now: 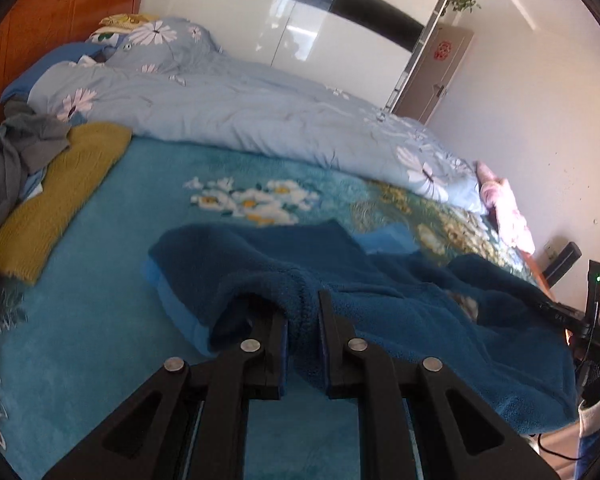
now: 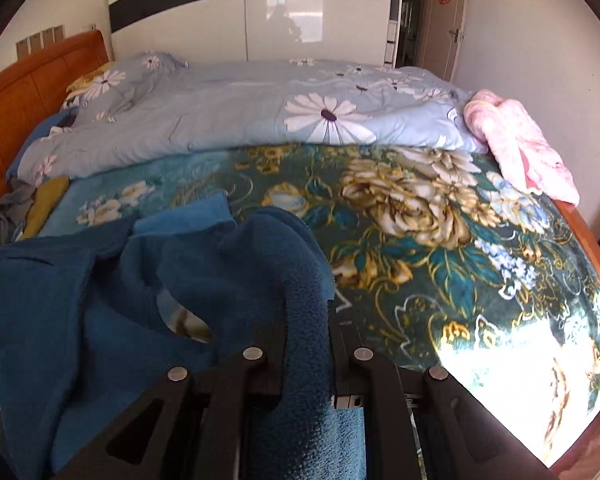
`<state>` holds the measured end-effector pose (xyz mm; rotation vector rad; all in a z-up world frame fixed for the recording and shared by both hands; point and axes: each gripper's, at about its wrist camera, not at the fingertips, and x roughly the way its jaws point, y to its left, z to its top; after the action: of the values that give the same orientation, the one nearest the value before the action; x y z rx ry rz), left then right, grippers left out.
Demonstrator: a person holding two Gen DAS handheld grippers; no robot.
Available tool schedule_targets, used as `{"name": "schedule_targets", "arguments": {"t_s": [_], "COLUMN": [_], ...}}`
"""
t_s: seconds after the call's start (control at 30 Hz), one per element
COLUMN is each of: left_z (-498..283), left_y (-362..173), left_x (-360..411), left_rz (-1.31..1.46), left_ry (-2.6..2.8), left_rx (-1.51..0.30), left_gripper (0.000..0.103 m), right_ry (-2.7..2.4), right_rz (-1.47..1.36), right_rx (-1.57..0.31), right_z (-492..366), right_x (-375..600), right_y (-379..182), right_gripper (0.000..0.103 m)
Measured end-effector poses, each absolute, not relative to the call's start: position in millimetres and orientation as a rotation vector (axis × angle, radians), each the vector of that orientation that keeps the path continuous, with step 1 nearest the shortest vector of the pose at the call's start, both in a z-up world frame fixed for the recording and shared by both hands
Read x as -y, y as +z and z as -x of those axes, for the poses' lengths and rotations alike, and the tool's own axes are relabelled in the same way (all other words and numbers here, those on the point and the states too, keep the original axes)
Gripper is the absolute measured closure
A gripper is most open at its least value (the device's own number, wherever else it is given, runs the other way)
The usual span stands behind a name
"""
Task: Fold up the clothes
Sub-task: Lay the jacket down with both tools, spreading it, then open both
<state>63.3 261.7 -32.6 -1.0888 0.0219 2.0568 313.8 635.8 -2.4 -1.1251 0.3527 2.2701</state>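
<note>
Nearest my left lens: the left gripper (image 1: 303,340), black, two fingers with blue pads, clenched on a thick ridge of one dark blue fleece garment (image 1: 400,308). Nearest my right lens: the right gripper (image 2: 306,344), also black, its two fingers closed around a rolled fold of the same fleece garment (image 2: 100,300). The cloth passes between the fingers and drapes back toward the camera.

Count, task item: one garment, nubby pile, dark blue outside with a lighter blue face showing at the far edges. It lies crumpled on the near part of the bed, on the blanket, bunched between both grippers.

Count, bedding: one plush teal blanket (image 2: 440,240) with printed cream and gold flowers; one pale blue quilted duvet (image 1: 240,116) with white daisies, heaped along the far side; one mustard knit piece (image 1: 56,196), rectangular and coarse; one grey cloth heap (image 1: 12,160), wrinkled; one pink fluffy item (image 2: 520,148) at the bed's right end.

Behind: one orange wooden headboard (image 2: 24,96), one glossy white wardrobe (image 2: 300,20) with a black band.
</note>
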Motion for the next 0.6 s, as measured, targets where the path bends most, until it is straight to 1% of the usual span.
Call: {"name": "schedule_targets", "arguments": {"t_s": [0.07,0.2,0.23,0.3,0.37,0.4,0.43,0.47,0.5,0.53,0.57,0.6], "left_z": [-74,-77,-78,-78,-78,-79,-79,-80,-80,-80,-78,-74], "left_y": [-60,-92,-94,-91,-83,-79,-74,-70,-66,-62,-59,-56], "left_x": [-252,-241,-240,-240,-240,-241,-240,-239,-238,-235,-231,-227], "left_rz": [1.161,1.266,1.272,1.266,1.248,1.233,1.219,1.207,1.194,1.183,1.177,1.173], "left_ry": [2.056,2.061,2.063,2.062,2.063,2.073,2.089,2.106,2.12,2.132,2.146,2.159], "left_rx": [-0.046,-0.007,0.001,0.016,0.012,-0.005,-0.028,-0.054,-0.072,-0.075,-0.074,-0.071], "left_gripper": [0.09,0.09,0.089,0.088,0.085,0.082,0.074,0.068,0.066,0.06,0.053,0.049], "right_ry": [2.241,2.197,2.199,2.201,2.198,2.196,2.194,2.193,2.191,2.189,2.187,2.186], "right_rz": [1.194,1.255,1.262,1.264,1.256,1.252,1.248,1.244,1.24,1.235,1.231,1.227], "right_rx": [-0.383,-0.407,-0.396,-0.375,-0.357,-0.348,-0.338,-0.329,-0.32,-0.311,-0.302,-0.293], "right_z": [-321,-329,-328,-328,-329,-330,-330,-331,-332,-332,-333,-333], "right_x": [-635,-630,-628,-626,-625,-625,-625,-625,-625,-624,-624,-624], "right_y": [-30,-57,-58,-56,-49,-46,-43,-39,-36,-33,-29,-26], "right_gripper": [0.089,0.089,0.089,0.085,0.085,0.082,0.079,0.071,0.065,0.063,0.057,0.051]}}
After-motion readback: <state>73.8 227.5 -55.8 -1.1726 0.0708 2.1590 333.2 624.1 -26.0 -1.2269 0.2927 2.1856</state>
